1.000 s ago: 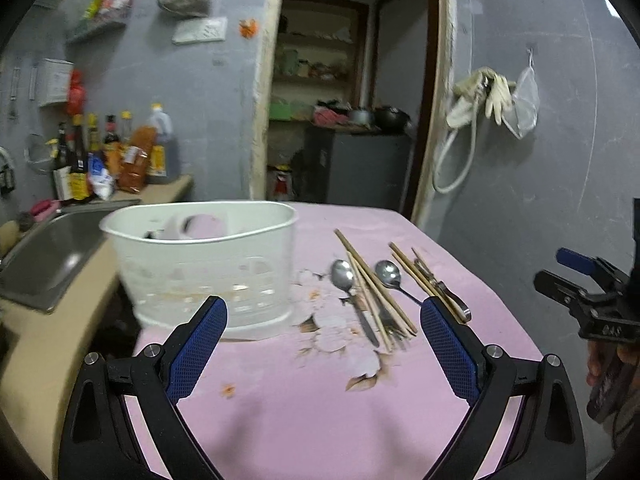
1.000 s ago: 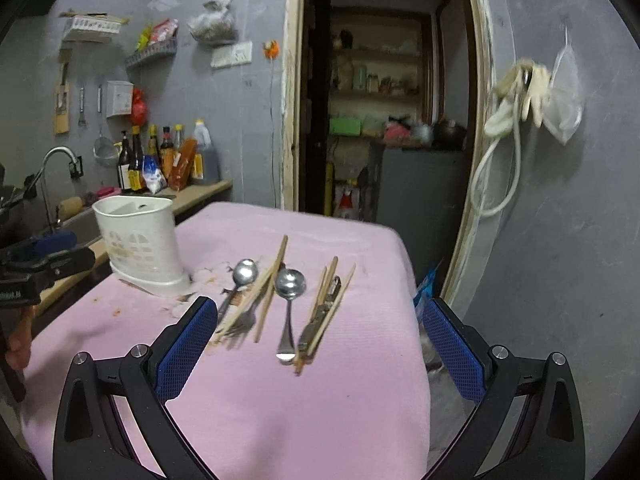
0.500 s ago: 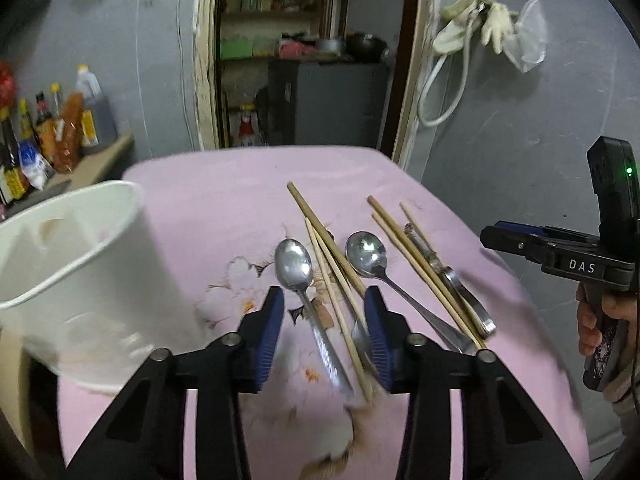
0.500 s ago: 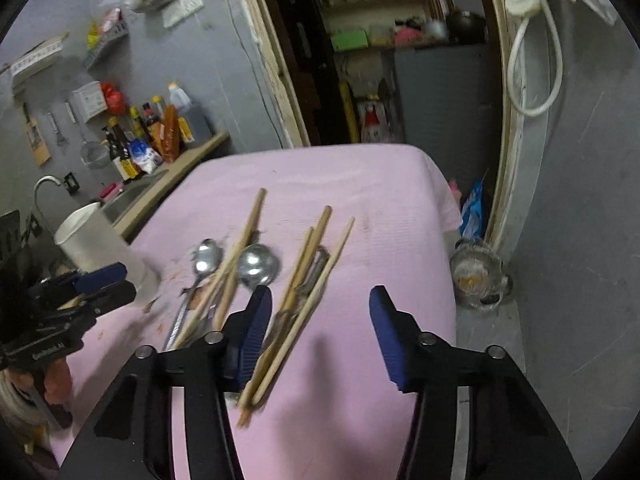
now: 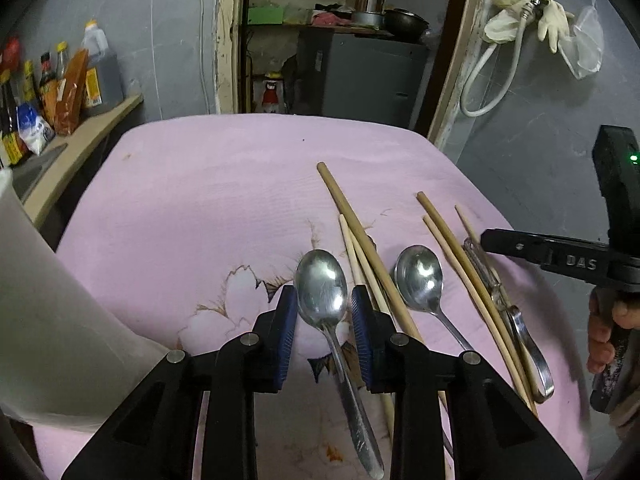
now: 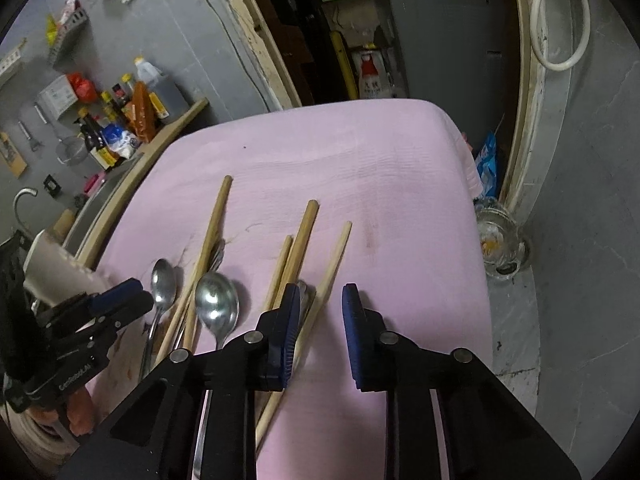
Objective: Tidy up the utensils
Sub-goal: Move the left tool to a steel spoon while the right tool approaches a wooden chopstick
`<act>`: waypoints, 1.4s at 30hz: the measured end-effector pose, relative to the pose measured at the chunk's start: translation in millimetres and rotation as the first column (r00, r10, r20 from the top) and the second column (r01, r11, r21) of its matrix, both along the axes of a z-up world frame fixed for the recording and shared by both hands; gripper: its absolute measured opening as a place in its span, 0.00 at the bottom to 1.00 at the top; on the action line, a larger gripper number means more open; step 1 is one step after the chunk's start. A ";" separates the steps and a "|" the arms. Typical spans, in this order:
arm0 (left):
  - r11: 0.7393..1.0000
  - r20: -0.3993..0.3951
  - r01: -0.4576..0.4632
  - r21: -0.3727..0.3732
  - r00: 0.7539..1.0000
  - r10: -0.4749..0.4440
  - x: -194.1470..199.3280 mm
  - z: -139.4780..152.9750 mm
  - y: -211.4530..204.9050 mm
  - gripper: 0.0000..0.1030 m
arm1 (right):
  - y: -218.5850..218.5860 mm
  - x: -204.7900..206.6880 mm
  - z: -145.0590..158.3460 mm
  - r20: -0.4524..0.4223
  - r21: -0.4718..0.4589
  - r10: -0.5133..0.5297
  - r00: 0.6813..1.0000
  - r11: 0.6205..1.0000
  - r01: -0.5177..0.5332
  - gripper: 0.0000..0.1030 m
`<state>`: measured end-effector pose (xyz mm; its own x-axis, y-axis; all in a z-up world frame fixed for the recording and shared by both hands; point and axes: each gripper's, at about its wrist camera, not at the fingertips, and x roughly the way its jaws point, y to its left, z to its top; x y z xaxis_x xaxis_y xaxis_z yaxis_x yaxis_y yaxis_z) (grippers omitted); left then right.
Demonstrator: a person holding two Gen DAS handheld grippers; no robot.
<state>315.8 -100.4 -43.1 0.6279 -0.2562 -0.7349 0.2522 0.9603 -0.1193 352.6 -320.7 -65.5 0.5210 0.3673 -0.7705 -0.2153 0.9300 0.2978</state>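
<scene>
My left gripper (image 5: pixel 325 320) hangs low over the pink tablecloth (image 5: pixel 208 208). Its jaws are closing with the bowl of a steel spoon (image 5: pixel 322 294) lying between the blue pads, which do not press on it. A second spoon (image 5: pixel 420 276), several wooden chopsticks (image 5: pixel 360 236) and a metal peeler (image 5: pixel 520 320) lie to its right. My right gripper (image 6: pixel 322 320) is also closing, over the right end of the row. A pale chopstick (image 6: pixel 336 260) runs under its left pad, and only cloth lies between the pads. The white utensil holder (image 5: pixel 40 300) stands at the left.
Sauce bottles (image 5: pixel 60 88) line a wooden counter beyond the table's left edge, by a sink tap (image 6: pixel 24 200). A glass jar (image 6: pixel 496 240) sits on the floor past the right edge. An open doorway lies behind the table.
Both grippers came forward and down onto the row of utensils, and their jaws narrowed from wide open. The white holder slid to the left edge of the left wrist view.
</scene>
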 end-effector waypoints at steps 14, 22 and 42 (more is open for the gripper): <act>0.997 -0.075 -0.020 -0.075 0.997 0.014 12.5 -11.5 10.2 0.24 | 2.8 19.7 -6.8 -0.067 0.027 -0.016 0.998 0.999 0.017 0.19; 0.997 -0.113 0.018 -0.080 0.993 -0.027 15.1 -15.5 6.9 0.34 | 1.7 20.7 -6.0 -0.071 0.035 -0.015 0.997 0.999 0.018 0.19; 0.996 -0.095 0.066 0.064 0.994 -0.060 12.9 -24.6 -8.6 0.23 | -3.6 32.3 -15.2 -0.142 0.060 -0.056 0.988 0.996 0.065 0.07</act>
<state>328.7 -109.0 -67.7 0.5399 -0.2418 -0.8062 0.3035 0.9494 -0.0815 384.9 -324.2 -80.7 0.4327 0.3894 -0.8131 -0.1113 0.9181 0.3804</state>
